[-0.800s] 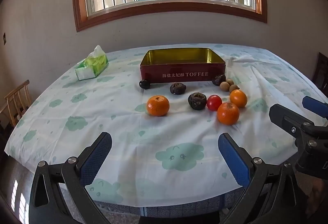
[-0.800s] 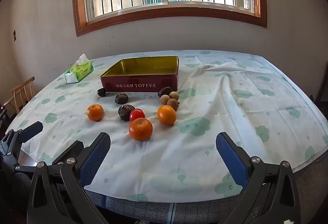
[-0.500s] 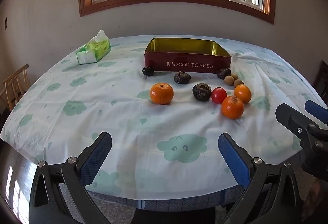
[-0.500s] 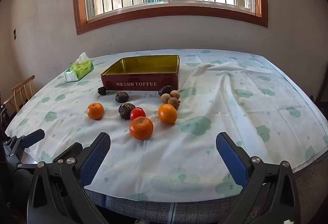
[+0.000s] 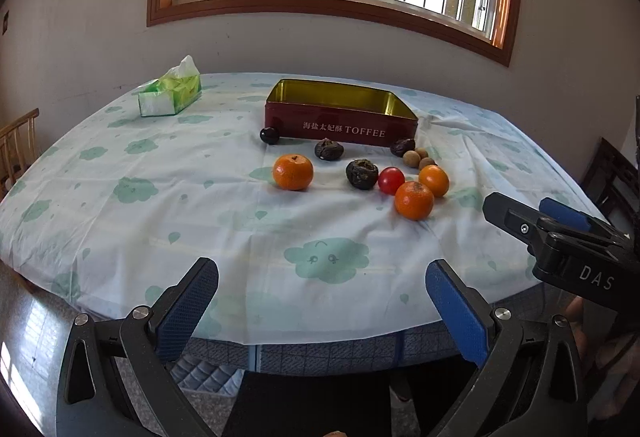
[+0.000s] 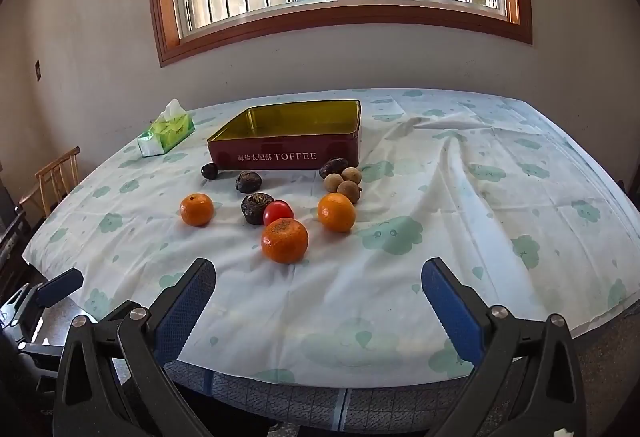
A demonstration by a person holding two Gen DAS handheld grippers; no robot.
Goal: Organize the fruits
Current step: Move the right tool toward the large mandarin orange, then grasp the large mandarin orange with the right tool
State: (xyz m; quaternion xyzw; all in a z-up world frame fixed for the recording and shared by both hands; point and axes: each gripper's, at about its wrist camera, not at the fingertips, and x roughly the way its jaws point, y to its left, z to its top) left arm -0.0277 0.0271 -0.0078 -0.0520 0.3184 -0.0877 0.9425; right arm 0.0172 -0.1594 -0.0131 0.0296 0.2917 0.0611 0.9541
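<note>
An empty red TOFFEE tin (image 5: pixel 340 125) (image 6: pixel 288 153) stands open on the table. In front of it lie three oranges (image 5: pixel 293 171) (image 6: pixel 285 240), a red tomato (image 5: pixel 391 180) (image 6: pixel 278 212), several dark wrinkled fruits (image 5: pixel 362 174) (image 6: pixel 254 208) and small brown longans (image 5: pixel 412 158) (image 6: pixel 343 179). My left gripper (image 5: pixel 322 301) is open and empty at the table's near edge. My right gripper (image 6: pixel 318 297) is open and empty, just short of the nearest orange. It also shows in the left wrist view (image 5: pixel 560 237).
A green tissue pack (image 5: pixel 170 97) (image 6: pixel 166 131) sits at the back left. The tablecloth (image 6: pixel 460 197) is wrinkled on the right. A wooden chair (image 6: pixel 56 177) stands left of the table. A wall with a window is behind.
Both views have tilted and shifted; the left gripper has swung a little left and closer, and the right gripper has moved forward toward the fruits. Nothing on the table has moved.
</note>
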